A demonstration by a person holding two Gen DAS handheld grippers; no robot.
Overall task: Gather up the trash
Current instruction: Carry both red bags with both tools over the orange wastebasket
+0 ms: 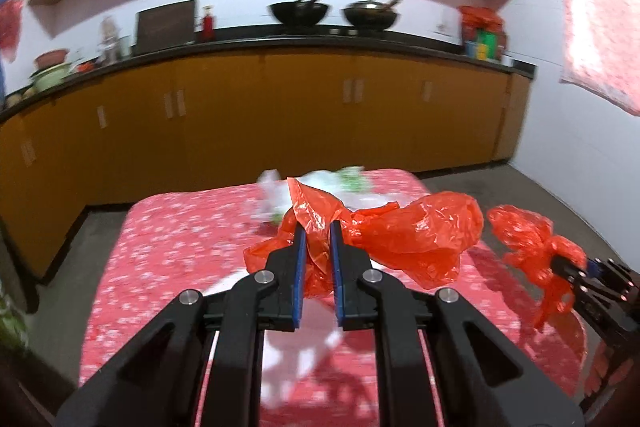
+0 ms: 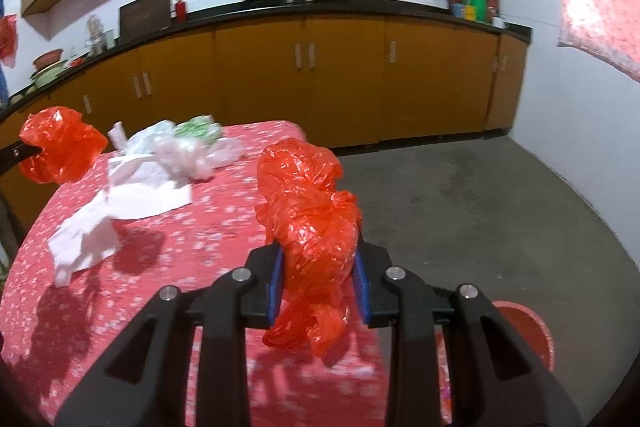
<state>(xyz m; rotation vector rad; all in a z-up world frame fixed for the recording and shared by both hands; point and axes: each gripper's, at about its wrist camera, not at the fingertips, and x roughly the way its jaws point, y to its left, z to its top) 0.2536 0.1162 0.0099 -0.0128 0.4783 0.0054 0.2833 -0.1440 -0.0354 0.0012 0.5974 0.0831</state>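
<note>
Both grippers are loaded. My left gripper [image 1: 318, 239] has its jaws pinched on a fold of an orange plastic bag [image 1: 400, 231], most of which billows out to the right of the blue pads. My right gripper [image 2: 318, 267] is clamped on a second crumpled orange bag [image 2: 308, 223], a wad bulging above the pads and a tail hanging below.

Landmark: the table with the red flowered cloth [image 2: 224, 227]. Both bags hang above it, the right one over its near right edge. Still lying on the cloth: white paper sheets [image 2: 132, 203] toward the left side, and a heap of clear and green-printed wrappers [image 2: 180, 147] at the far end.

A red bin [image 2: 528, 331] sits on the floor just off the table's near right corner; I judge that to be the drop point.

For the step in hand:
- Keep both grips firm; thin film slips easily.
- Carry the right bag over the bin's mouth before I let go, low enough that it cannot drift.
- The left bag's loose bulk could snag the wrappers; lift it clear of the table first.
- Paper and wrappers remain to collect.
</note>
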